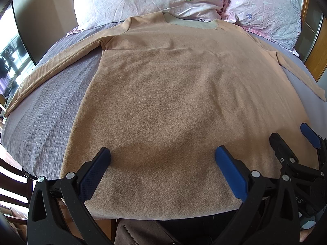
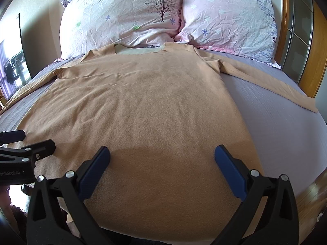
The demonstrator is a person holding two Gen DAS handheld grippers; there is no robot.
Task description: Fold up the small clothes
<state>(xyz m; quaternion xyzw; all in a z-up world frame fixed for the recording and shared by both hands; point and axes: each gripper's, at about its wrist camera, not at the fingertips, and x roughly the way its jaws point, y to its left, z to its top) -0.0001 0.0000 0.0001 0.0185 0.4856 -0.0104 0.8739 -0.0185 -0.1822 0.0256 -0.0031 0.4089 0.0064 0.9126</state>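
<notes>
Your tan long-sleeved top (image 1: 169, 102) lies spread flat on the bed (image 1: 47, 112), front panel smooth, collar (image 1: 190, 22) touching the two pink floral pillows (image 2: 126, 18) at the head of the bed. Relative to the top: one sleeve (image 1: 53, 69) runs out diagonally from its left shoulder across the grey cover, and the other sleeve (image 2: 271, 83) runs out from its right shoulder toward the wooden bed frame (image 2: 286, 30). The hem (image 1: 163, 214) of the top hangs just over the foot edge of the bed.

Your left tool (image 1: 162, 171) is held over the hem end of the top, jaws spread wide, nothing between them. Your right tool (image 2: 162, 171) is held beside it, also over the hem end, jaws likewise spread wide and gripping nothing. Whether either tool's blue pads (image 2: 230, 173) touch the fabric cannot be told. From the left wrist view, your right tool appears at the top's right hem corner; from the right wrist view, your left tool sits near the left hem side.
</notes>
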